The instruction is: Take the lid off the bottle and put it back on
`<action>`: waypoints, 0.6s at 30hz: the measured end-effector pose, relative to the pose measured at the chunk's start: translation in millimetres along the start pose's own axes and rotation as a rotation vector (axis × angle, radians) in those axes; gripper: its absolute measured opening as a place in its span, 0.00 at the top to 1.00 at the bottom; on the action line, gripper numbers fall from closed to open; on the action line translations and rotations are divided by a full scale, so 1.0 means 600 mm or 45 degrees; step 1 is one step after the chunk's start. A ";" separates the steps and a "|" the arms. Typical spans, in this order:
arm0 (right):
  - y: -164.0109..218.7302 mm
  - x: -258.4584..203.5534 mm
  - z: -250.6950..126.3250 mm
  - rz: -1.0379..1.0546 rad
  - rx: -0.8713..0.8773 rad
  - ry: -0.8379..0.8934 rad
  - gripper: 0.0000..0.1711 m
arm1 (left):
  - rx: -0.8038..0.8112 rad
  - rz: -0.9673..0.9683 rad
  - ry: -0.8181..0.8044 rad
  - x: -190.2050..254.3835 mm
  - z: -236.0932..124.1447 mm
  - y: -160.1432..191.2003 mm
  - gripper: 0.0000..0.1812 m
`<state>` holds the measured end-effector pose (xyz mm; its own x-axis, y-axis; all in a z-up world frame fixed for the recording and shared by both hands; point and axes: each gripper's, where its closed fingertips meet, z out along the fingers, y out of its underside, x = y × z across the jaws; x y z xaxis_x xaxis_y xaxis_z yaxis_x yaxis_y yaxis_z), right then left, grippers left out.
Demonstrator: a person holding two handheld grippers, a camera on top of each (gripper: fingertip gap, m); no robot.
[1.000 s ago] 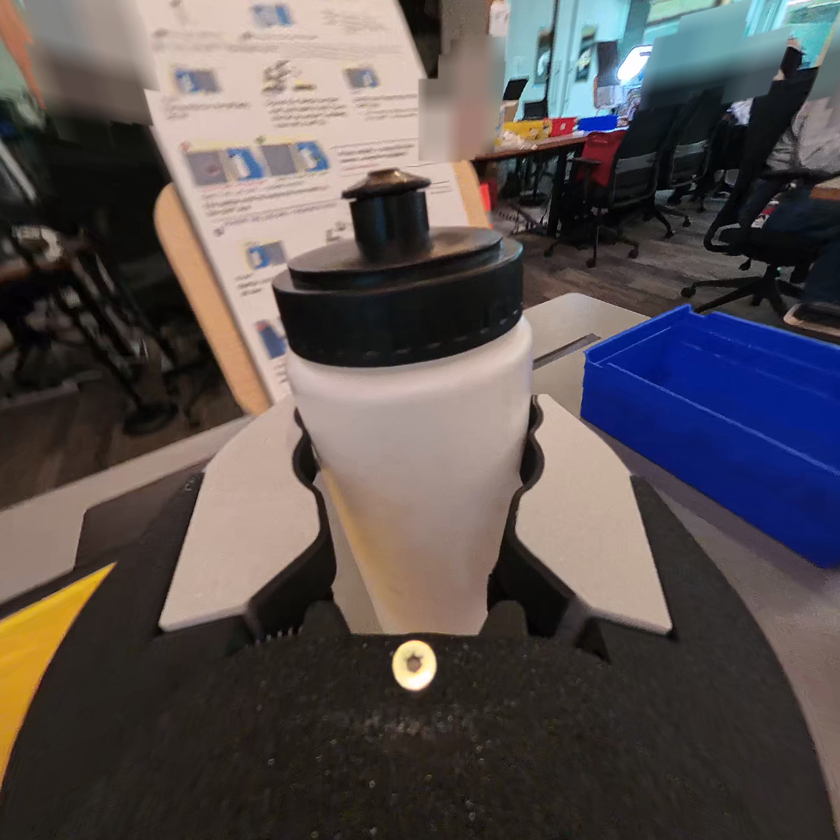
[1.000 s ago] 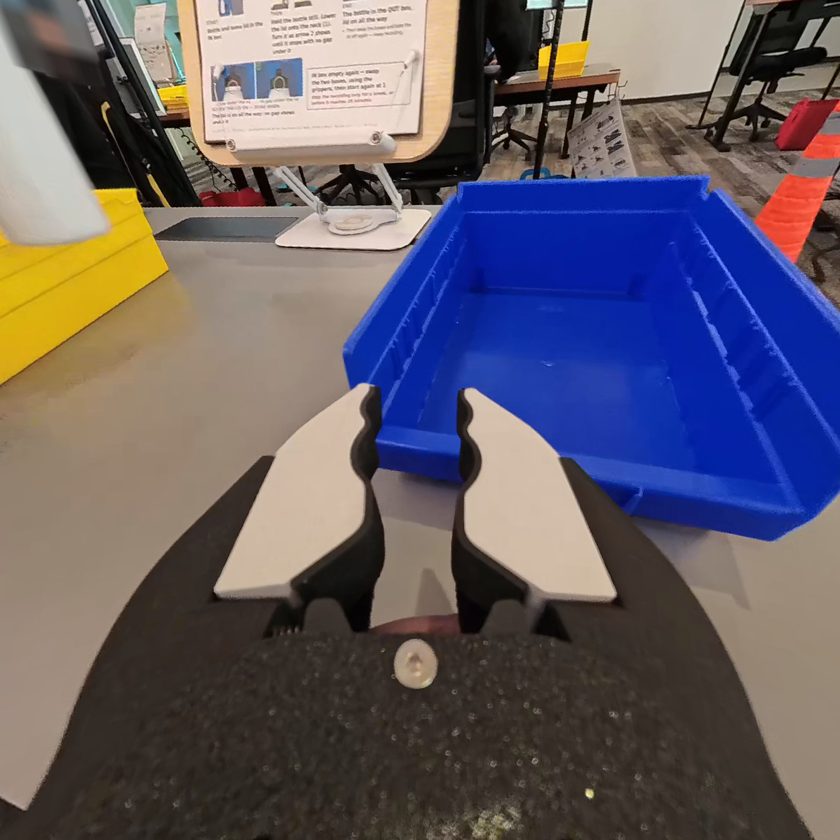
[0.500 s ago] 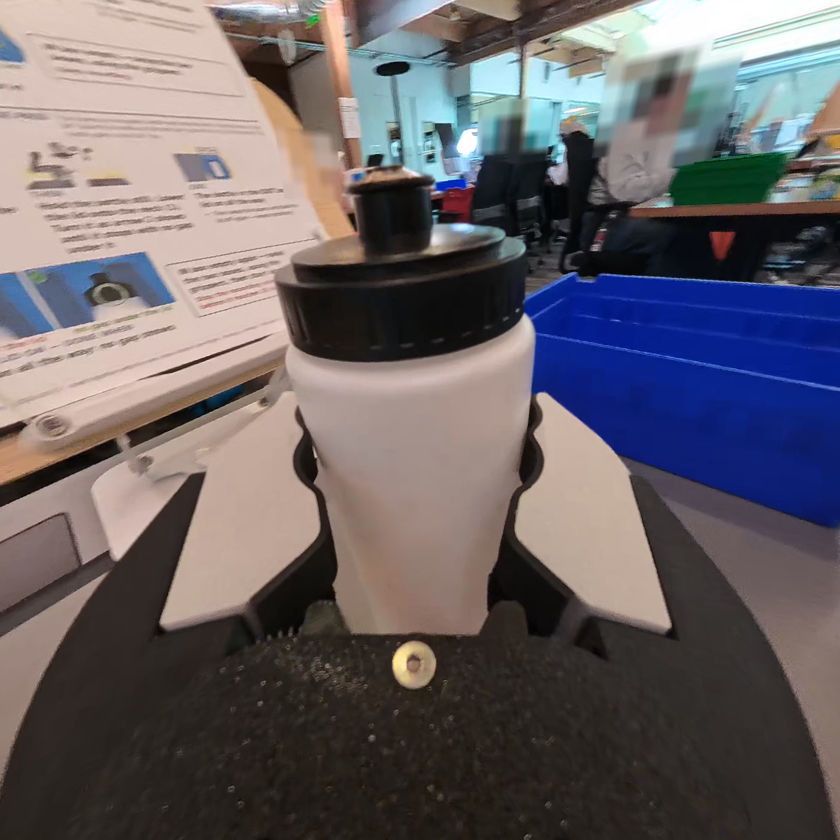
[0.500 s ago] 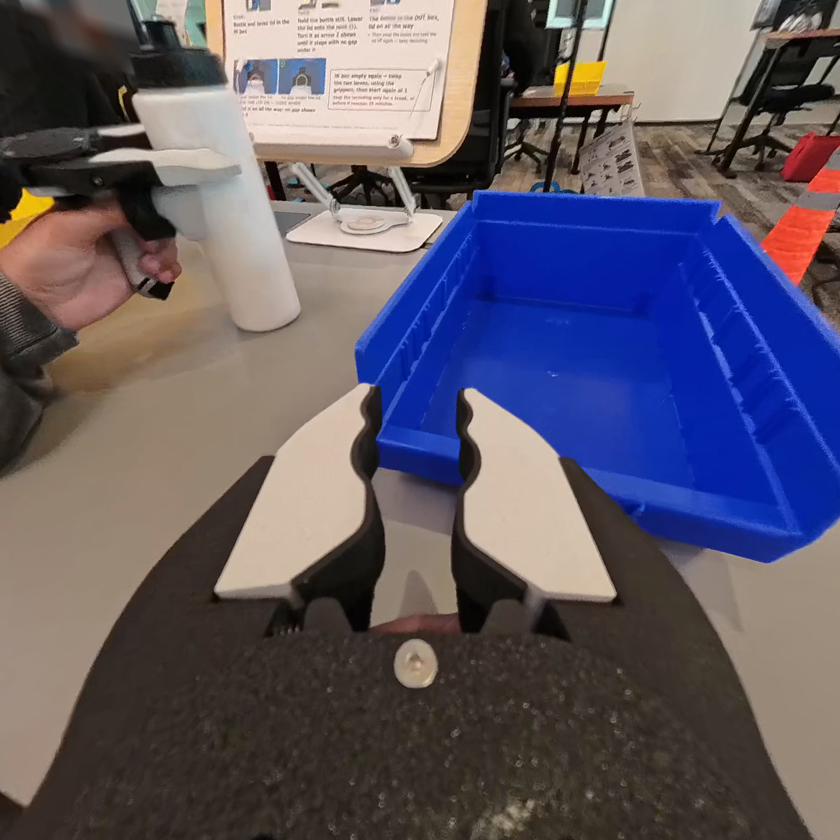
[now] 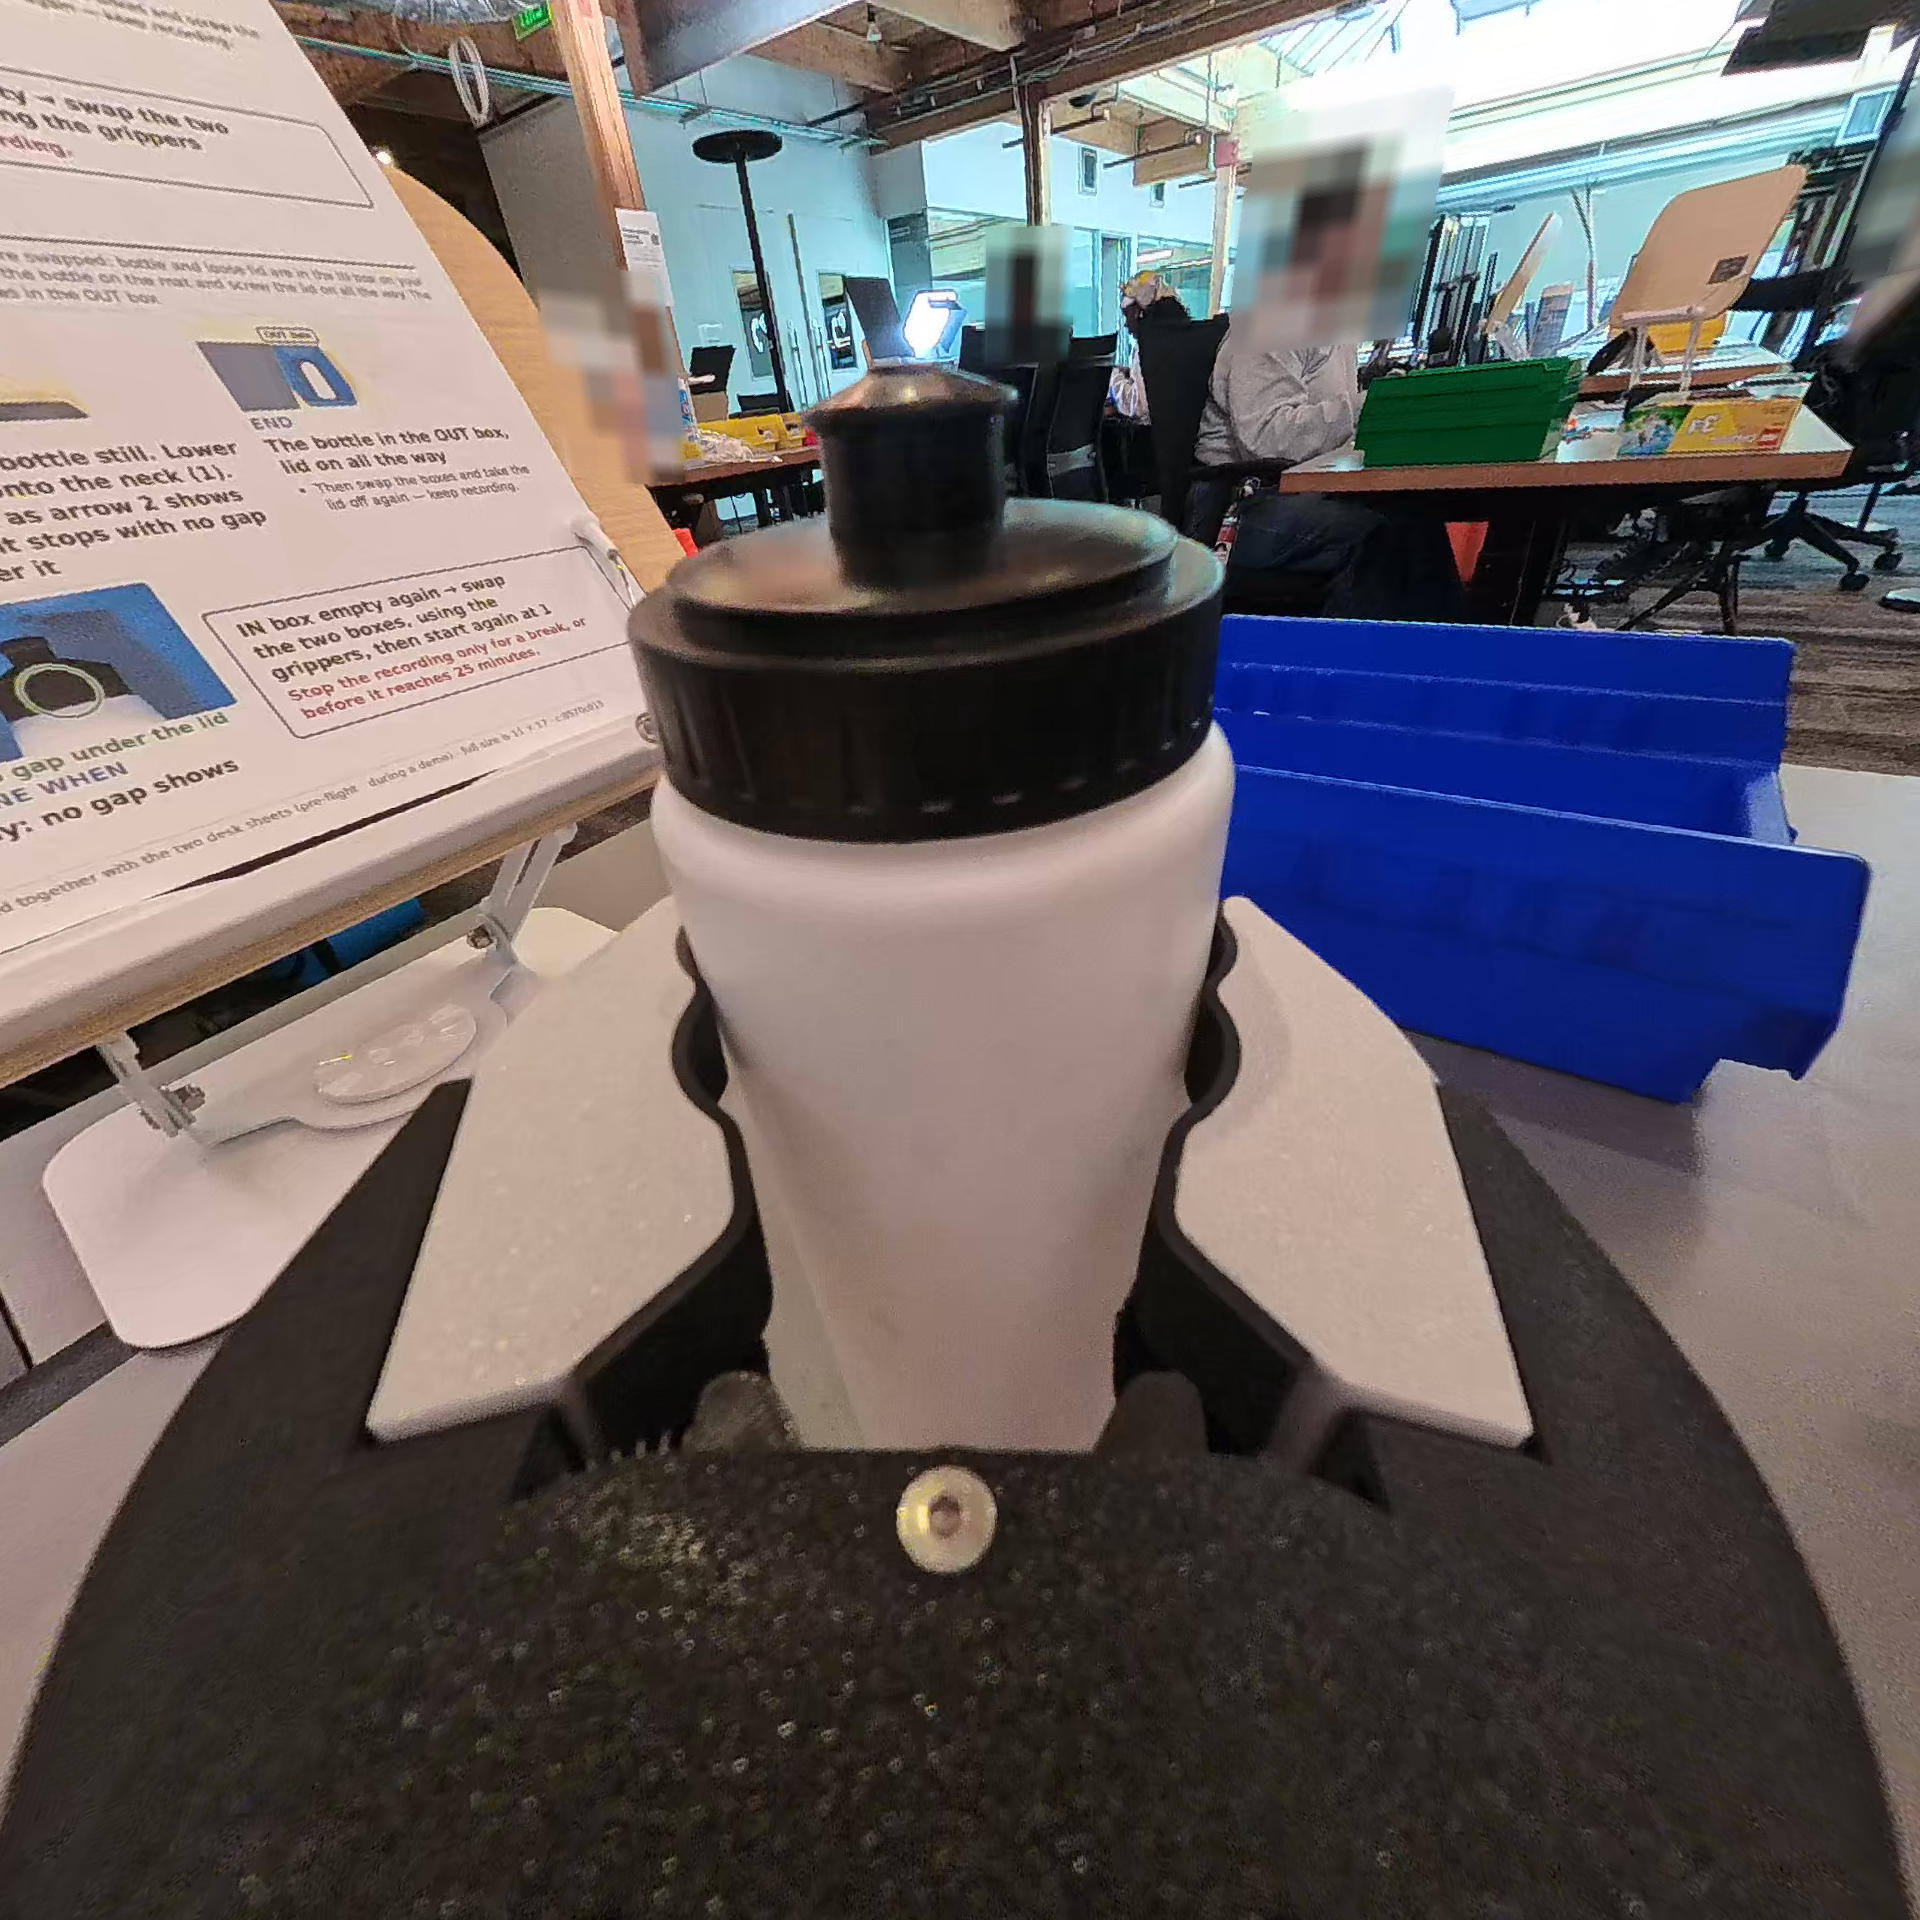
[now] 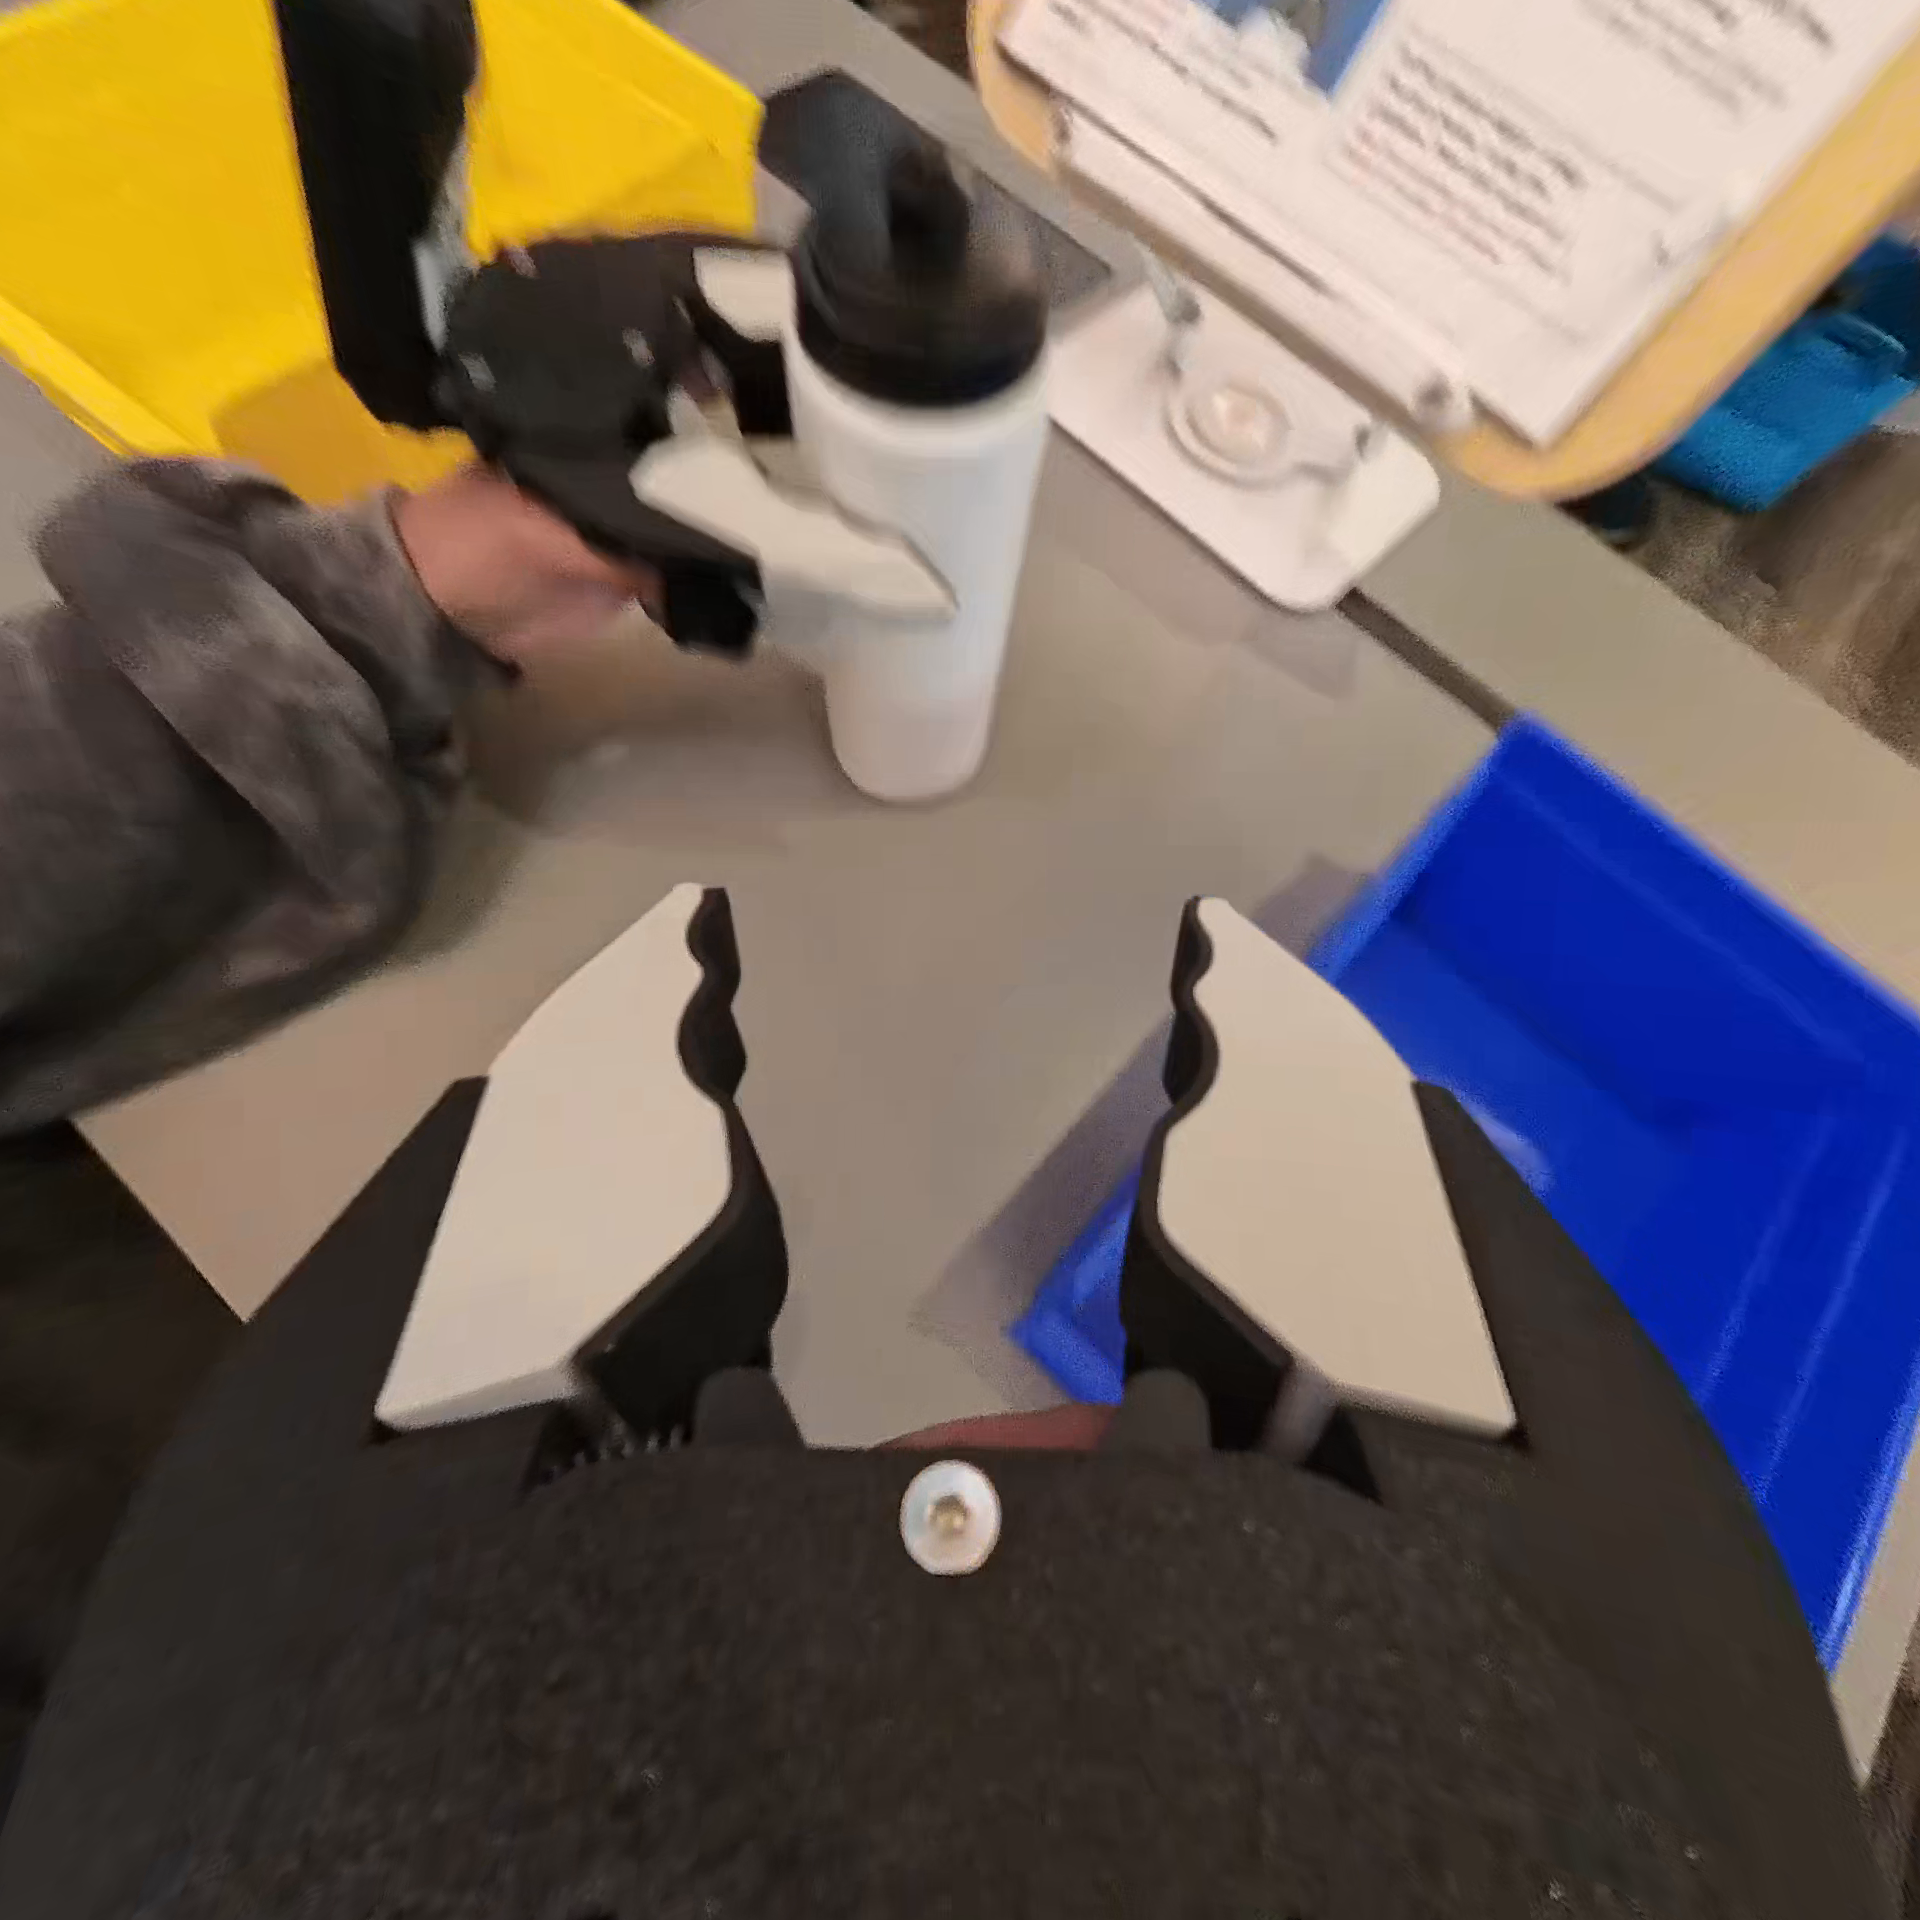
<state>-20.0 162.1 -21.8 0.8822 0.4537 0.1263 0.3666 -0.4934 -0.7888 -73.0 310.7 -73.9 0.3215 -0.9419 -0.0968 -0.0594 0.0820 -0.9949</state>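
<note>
On table (image 6: 935,935), left gripper (image 5: 951,1081) clamps bottle (image 5: 945,1039); right gripper (image 6: 956,997), fingers apart, should descend squarely over lid (image 5: 925,675) before twisting.

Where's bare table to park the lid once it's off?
Best patch: grey table between the bottle, the right gripper and the blue bin. The blue bin also looks empty. Crowded: left of the bottle, where the left gripper, hand and yellow bin sit; behind it, the stand base.
</note>
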 end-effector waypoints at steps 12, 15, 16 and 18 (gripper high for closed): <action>-0.183 -0.007 0.209 -0.398 -0.556 -0.144 0.50 | 0.001 -0.012 -0.002 0.001 -0.002 0.000 0.52; -0.169 -0.007 0.230 -0.425 -0.686 -0.160 0.51 | -0.002 -0.016 -0.002 0.000 -0.001 0.001 0.52; -0.164 -0.012 0.233 -0.405 -0.717 -0.197 0.55 | -0.002 -0.019 -0.002 0.000 0.000 0.001 0.52; -0.158 -0.016 0.231 -0.391 -0.775 -0.235 0.60 | -0.004 -0.018 0.000 0.001 0.002 0.001 0.52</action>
<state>-104.0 307.5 -31.8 0.6677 0.7307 0.1423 0.7385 -0.6259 -0.2508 -71.9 310.7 -74.6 0.3221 -0.9431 -0.0827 -0.0581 0.0675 -0.9960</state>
